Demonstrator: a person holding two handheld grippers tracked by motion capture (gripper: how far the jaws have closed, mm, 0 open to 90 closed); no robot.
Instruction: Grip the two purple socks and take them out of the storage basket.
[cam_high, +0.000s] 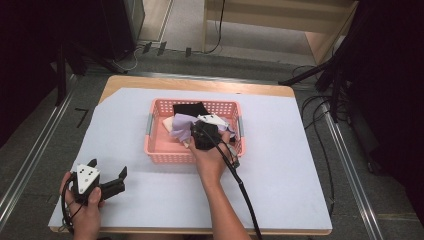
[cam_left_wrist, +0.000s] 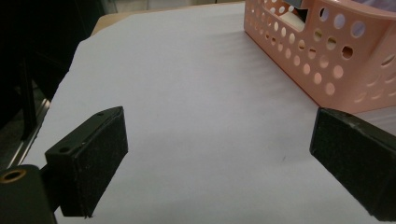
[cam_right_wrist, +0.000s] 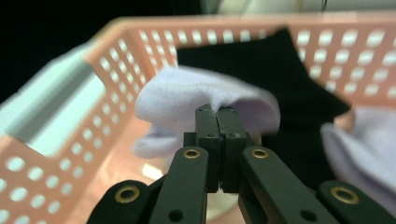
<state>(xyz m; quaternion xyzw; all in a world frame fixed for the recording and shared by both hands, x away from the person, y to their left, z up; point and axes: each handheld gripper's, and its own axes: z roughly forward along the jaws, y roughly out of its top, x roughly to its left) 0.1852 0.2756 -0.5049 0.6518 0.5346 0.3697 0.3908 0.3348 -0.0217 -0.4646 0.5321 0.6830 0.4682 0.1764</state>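
Two grippers: both are showing in the high view, one working inside the basket, one sitting off to the side.
Table (cam_high: 280, 85): it's wearing a big pale sheet (cam_high: 280, 165) over most of its wooden top.
Basket (cam_high: 165, 156): pink, full of holes, sitting near the middle of the sheet toward the far edge. In the left gripper view its corner (cam_left_wrist: 327, 60) is poking in at the upper right.
Black cloth (cam_high: 190, 108): lying at the back of the basket, partly under the lighter stuff. In the right gripper view it's sitting right behind the jaws (cam_right_wrist: 280, 74).
Lilac cloth (cam_high: 181, 124): bunched up in the basket, just in front of the black one. There's also a cream piece (cam_high: 168, 122) peeking out at its left.
Right gripper (cam_right_wrist: 218, 111): reaching into the basket, jaws pressed together and pinching a fold of the lilac cloth (cam_right_wrist: 187, 100), which is bulging up over the tips.
Left gripper (cam_high: 107, 171): hanging out near the front left of the sheet, well apart from the basket, jaws spread wide with nothing between them (cam_left_wrist: 219, 154).
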